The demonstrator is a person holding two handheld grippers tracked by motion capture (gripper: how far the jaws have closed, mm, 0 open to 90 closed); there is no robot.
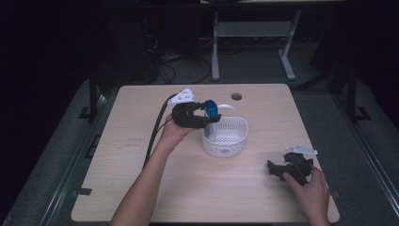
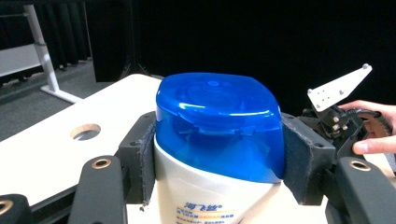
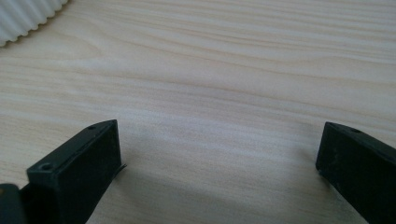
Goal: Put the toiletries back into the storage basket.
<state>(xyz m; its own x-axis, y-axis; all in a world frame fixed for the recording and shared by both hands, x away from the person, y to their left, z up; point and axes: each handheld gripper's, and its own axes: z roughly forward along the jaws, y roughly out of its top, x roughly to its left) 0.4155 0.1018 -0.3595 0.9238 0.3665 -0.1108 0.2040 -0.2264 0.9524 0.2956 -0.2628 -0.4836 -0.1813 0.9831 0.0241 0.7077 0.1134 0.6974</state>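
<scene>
Pale wood table (image 1: 141, 188) under dark surrounds | step: left gripper (image 1: 200, 115), jaws clamped on blue-capped bottle (image 2: 217, 140), holds it upright over white basket (image 1: 235, 141), near rim | next: likely lower, release inside | right gripper (image 1: 287, 168) beside basket, jaws apart, empty

Bottle (image 2: 210, 186) white, cap (image 2: 219, 121) translucent blue; basket (image 1: 226, 136) white, perforated; table (image 1: 164, 188) pale wood-grain.

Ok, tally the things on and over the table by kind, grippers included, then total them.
Bottle, white with blue cap: 1
Basket, white: 1
Grippers: 2, the left gripper shut on the bottle over the basket, the right gripper open above bare table
Total: 4
</scene>
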